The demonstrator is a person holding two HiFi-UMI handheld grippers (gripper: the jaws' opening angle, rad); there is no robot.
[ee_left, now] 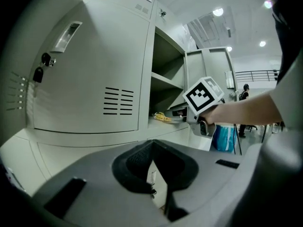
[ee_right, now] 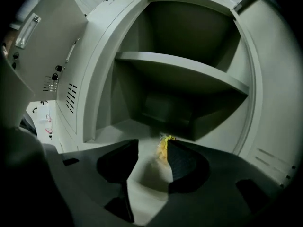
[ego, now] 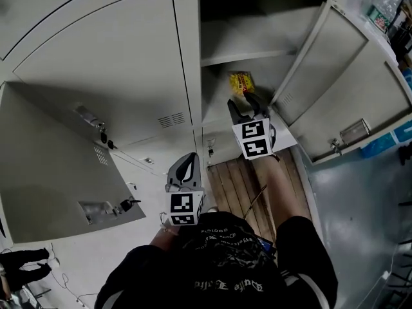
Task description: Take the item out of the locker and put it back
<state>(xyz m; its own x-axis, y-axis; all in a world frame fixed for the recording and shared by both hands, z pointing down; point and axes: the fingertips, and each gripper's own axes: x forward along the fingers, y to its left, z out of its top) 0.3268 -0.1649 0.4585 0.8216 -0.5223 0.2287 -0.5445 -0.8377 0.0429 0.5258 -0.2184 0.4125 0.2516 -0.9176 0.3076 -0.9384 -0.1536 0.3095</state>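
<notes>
At the left, the left claw (ego: 188,163) hangs low before the closed pale-grey metal locker door (ego: 103,76), its tips together on nothing, well apart from the task's thing. In the middle, the small yellow crinkled packet (ego: 241,81) lies flat on the bottom of the open locker compartment (ee_right: 118,126), beneath the grey metal shelf (ee_right: 180,72). The right claw (ego: 246,108) is much the nearer. Its jaws are apart and empty, and it points straight in, with the packet just beyond its tips, nearer the right jaw. I cannot tell which way the packet's long side runs. Further right stands the open grey door (ego: 347,102), then bare grey room floor (ego: 360,237).
</notes>
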